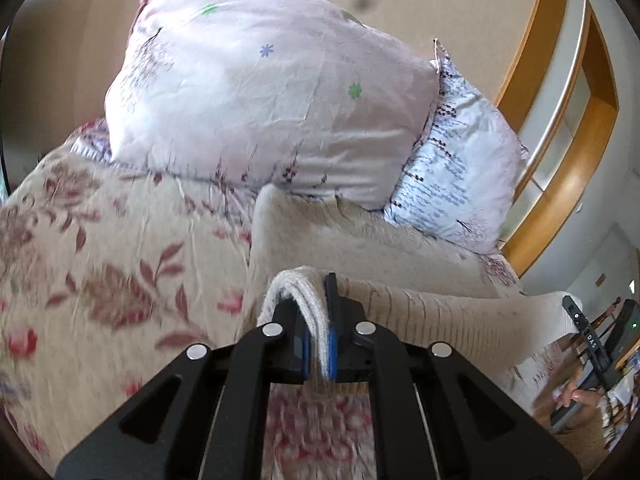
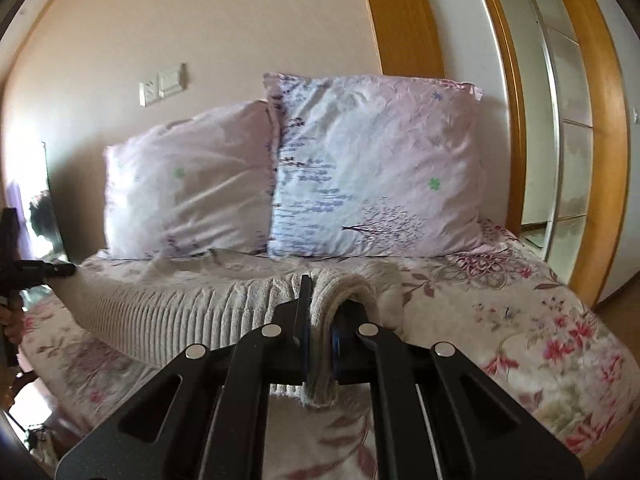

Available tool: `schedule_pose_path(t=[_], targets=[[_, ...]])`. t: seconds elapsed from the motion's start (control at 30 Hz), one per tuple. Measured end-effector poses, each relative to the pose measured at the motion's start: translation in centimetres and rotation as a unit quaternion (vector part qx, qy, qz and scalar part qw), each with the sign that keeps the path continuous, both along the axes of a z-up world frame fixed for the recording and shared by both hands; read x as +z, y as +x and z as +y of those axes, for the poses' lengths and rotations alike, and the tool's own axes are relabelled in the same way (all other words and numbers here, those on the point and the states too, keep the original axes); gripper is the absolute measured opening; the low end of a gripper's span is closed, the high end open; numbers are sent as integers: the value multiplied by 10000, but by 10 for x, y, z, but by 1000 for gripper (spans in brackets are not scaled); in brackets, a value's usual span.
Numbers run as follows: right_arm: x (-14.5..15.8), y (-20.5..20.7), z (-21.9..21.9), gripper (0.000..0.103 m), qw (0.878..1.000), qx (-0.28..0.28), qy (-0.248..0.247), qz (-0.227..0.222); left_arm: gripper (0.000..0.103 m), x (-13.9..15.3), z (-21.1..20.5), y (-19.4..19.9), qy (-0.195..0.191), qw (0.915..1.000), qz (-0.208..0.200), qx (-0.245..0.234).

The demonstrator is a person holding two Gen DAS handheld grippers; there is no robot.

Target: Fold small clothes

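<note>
A cream ribbed knit garment [image 1: 400,308] lies across the flowered bedspread [image 1: 100,240] and is lifted at its near edge. My left gripper [image 1: 316,320] is shut on one bunched corner of that knit, which loops up between the blue pads. In the right wrist view the same garment [image 2: 180,308] stretches to the left, and my right gripper [image 2: 320,320] is shut on its other corner, the cloth folded over between the fingers. The far part of the garment rests on the bed below the pillows.
Two pale pink printed pillows [image 2: 376,168] [image 2: 188,184] lean against the beige wall at the bed's head. A wooden door frame and sliding wardrobe [image 2: 568,120] stand to the right. A person's hand [image 1: 580,396] holds the other gripper at the right edge of the left wrist view.
</note>
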State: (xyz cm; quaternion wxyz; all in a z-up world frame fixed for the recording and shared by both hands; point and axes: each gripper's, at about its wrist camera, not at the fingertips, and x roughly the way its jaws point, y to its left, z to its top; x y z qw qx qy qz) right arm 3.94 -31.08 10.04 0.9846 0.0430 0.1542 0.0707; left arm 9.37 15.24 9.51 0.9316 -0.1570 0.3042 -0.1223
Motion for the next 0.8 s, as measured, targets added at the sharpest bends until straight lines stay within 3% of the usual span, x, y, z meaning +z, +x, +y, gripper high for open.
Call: schedule_pose_path(t=[0.17,0.33,0.53,0.8], targets=[[10,52,0,8,9994,-255,219,120,6,5,1,49,-242,9994,-67,225],[7,102,1,8,9980,-395,270,410,6,-6,-2,104,-363,9983,133,426],[-25,162,-5,8,9911,-646,510,1049,6,-33,-7,147,-505,9955,516,621],[-58,203,-22,8,9760,-785,985,1774,6,-58,-10,178,-515,9926,848,703]])
